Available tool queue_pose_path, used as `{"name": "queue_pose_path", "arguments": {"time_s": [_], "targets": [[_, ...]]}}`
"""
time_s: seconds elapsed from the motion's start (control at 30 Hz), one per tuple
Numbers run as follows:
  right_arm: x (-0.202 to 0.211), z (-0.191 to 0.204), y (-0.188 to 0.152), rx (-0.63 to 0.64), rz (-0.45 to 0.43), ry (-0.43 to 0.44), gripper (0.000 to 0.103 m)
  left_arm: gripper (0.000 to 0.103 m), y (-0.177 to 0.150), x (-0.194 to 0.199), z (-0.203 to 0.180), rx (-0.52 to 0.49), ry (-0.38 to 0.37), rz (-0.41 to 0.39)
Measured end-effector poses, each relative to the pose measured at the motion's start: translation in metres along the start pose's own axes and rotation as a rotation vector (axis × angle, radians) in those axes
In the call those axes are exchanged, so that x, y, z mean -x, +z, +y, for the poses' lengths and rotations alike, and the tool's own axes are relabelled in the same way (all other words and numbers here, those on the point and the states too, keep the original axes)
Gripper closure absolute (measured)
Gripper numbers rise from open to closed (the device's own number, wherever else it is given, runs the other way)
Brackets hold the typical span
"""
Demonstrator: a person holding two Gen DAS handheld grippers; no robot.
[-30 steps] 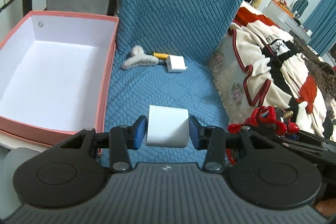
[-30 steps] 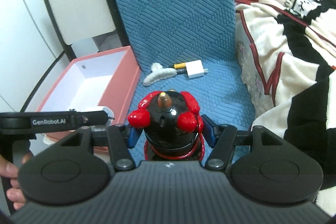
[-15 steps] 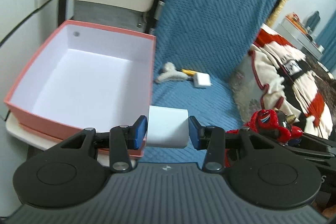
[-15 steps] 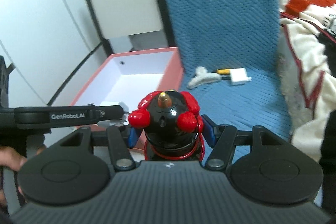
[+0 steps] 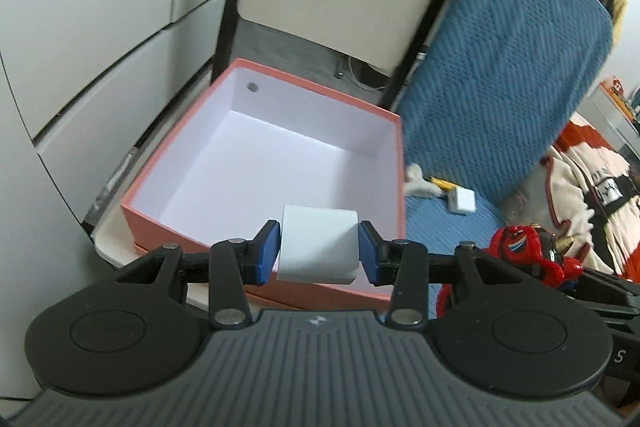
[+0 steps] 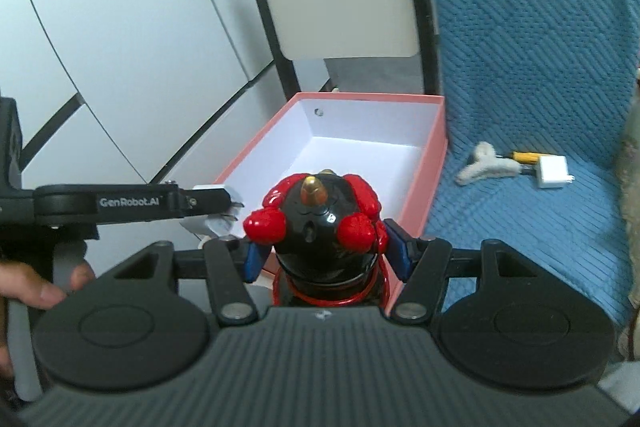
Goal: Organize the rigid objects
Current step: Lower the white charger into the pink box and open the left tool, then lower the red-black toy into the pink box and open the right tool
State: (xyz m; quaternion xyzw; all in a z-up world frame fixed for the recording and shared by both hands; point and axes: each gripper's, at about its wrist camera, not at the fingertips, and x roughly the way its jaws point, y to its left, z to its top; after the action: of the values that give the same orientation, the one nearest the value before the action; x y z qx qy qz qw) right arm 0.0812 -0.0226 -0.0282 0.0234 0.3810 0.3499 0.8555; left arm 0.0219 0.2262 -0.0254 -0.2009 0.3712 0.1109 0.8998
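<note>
Two grippers each hold one thing tight. Biggest is the bumpy blue chair cover [image 6: 532, 27], soft and quilted. Next is the square pink box [image 5: 394, 163], smooth and white inside, sitting beside the blue seat. The left gripper [image 5: 319, 254] squeezes a smooth white block [image 5: 318, 249] with rounded edges, over the box's near wall. The right gripper [image 6: 325, 254] squeezes a shiny black and red toy [image 6: 320, 223], round like a ball, near the box's front. Smallest, a fluffy hair clip [image 6: 482, 163] and a little white plug [image 6: 553, 171] lie together on the blue seat.
</note>
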Motion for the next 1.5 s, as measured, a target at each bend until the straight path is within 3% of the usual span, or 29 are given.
{"name": "queue_pose_path", "arguments": {"time_s": [0.17, 0.4, 0.9, 1.17, 1.27, 1.5], "targets": [[-0.033, 0.007, 0.009, 0.007, 0.029, -0.012, 0.04, 0.055, 0.011, -0.024, 0.023, 0.03, 0.006, 0.029], [-0.095, 0.004, 0.016, -0.016, 0.098, -0.042, 0.04, 0.069, 0.031, -0.075, 0.052, 0.054, 0.016, 0.068], [-0.195, -0.003, 0.001, -0.044, 0.285, -0.132, 0.04, 0.069, 0.035, -0.166, 0.099, 0.067, 0.031, 0.193], [-0.203, -0.001, -0.003, -0.057, 0.327, -0.141, 0.036, 0.068, 0.033, -0.16, 0.107, 0.086, 0.017, 0.187], [-0.196, 0.004, -0.002, -0.044, 0.316, -0.117, 0.031, 0.068, 0.033, -0.15, 0.106, 0.097, 0.016, 0.173], [-0.163, 0.01, 0.002, -0.034, 0.256, -0.105, 0.031, 0.068, 0.032, -0.116, 0.089, 0.082, 0.004, 0.132]]}}
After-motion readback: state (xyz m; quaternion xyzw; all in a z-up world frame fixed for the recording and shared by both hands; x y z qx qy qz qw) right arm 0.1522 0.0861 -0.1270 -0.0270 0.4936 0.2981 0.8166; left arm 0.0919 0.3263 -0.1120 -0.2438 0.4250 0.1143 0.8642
